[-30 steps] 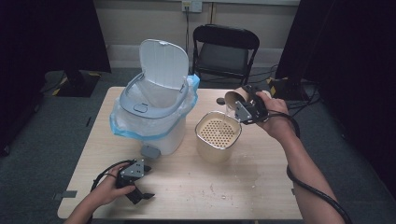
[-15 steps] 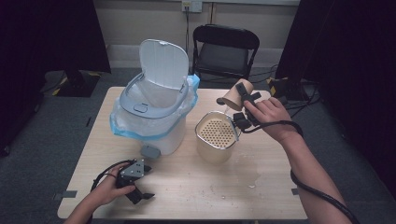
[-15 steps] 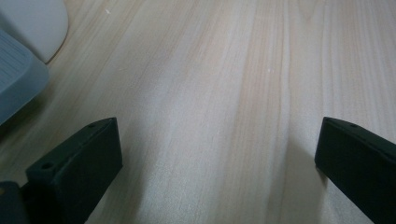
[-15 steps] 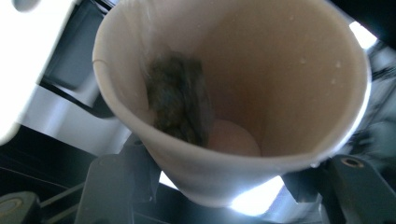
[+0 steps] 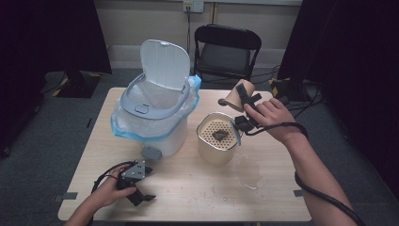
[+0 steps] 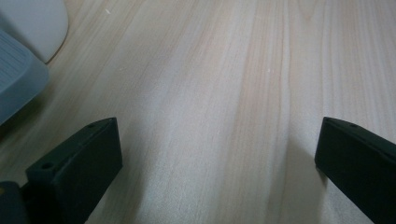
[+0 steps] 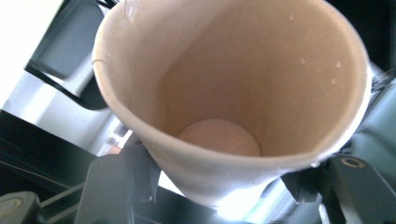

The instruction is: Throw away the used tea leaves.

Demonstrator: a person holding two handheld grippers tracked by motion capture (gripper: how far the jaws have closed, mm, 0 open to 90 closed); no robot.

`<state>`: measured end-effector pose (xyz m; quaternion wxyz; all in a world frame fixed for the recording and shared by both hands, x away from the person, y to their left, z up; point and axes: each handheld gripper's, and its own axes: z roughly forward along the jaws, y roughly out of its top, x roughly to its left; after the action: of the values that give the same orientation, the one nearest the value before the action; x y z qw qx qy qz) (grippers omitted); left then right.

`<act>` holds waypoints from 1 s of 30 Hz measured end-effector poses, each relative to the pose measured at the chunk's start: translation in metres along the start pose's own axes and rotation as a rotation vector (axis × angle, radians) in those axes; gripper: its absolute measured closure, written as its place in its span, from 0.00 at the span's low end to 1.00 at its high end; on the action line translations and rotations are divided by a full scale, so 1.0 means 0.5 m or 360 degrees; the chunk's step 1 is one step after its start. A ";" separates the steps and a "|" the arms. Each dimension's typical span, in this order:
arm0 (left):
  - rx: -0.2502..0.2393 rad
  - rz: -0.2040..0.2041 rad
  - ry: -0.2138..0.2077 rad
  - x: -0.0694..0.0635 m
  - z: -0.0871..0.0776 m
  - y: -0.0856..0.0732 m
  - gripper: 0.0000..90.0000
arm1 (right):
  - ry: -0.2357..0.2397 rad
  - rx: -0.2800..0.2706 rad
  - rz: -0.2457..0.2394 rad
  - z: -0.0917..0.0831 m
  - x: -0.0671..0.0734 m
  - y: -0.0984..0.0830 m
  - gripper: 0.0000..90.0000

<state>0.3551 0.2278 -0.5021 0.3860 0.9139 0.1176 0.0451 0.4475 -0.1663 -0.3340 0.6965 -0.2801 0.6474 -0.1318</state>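
Right gripper view, right tongs (image 7: pixel 219 186) squeezing unmarked paper cup (image 7: pixel 233 93), no legible writing

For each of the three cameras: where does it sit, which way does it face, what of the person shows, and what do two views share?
High view: above the person's side, facing forward and down on the table; both forearms, left gripper, right gripper.
Left gripper view: rides the left gripper, facing the tabletop; its open jaws show.
Right gripper view: rides the right gripper, facing into the paper cup it clamps.
Shared: high and right gripper views show the paper cup.
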 end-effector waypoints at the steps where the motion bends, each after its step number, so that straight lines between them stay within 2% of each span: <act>1: 0.0000 0.0000 0.0000 0.000 0.000 0.000 0.00 | 0.0029 -0.0006 0.0051 0.001 -0.001 -0.001 0.45; 2: 0.0000 0.0000 0.0000 0.000 0.000 0.000 0.00 | 0.0060 -0.0012 0.0118 0.001 -0.001 -0.002 0.45; 4: -0.0007 -0.0003 0.0004 0.000 0.001 0.000 0.00 | 0.0192 -0.0048 0.0321 0.003 -0.002 -0.004 0.45; 5: -0.0006 -0.0002 0.0004 0.000 0.001 0.000 0.00 | 0.0238 -0.0063 0.0382 0.005 -0.005 -0.005 0.45; 7: -0.0006 -0.0002 0.0005 0.000 0.001 0.000 0.00 | 0.0383 -0.0105 0.0578 0.009 -0.009 -0.008 0.45; 11: -0.0007 -0.0001 0.0005 0.000 0.001 0.000 0.00 | 0.0535 -0.0151 0.0819 0.017 -0.015 -0.014 0.45; 13: -0.0007 -0.0002 0.0005 0.000 0.001 0.000 0.00 | 0.0626 -0.0166 0.1007 0.021 -0.019 -0.017 0.45; 15: -0.0007 -0.0002 0.0004 0.000 0.001 0.000 0.00 | 0.0676 -0.0187 0.1075 0.025 -0.022 -0.022 0.45; 18: -0.0007 -0.0002 0.0005 0.000 0.001 0.000 0.00 | 0.0765 -0.0208 0.1260 0.031 -0.026 -0.032 0.45; 19: -0.0007 -0.0002 0.0005 0.000 0.001 0.000 0.00 | 0.0799 -0.0225 0.1345 0.033 -0.028 -0.036 0.45; 23: -0.0007 -0.0002 0.0005 0.000 0.001 0.000 0.00 | 0.0904 -0.0248 0.1567 0.039 -0.029 -0.048 0.45; 30: -0.0007 -0.0002 0.0004 0.000 0.001 0.000 0.00 | 0.0981 -0.0276 0.1850 0.053 -0.021 -0.066 0.44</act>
<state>0.3549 0.2276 -0.5025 0.3879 0.9129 0.1185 0.0463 0.4777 -0.1814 -0.3069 0.4121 0.1103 0.8709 0.2440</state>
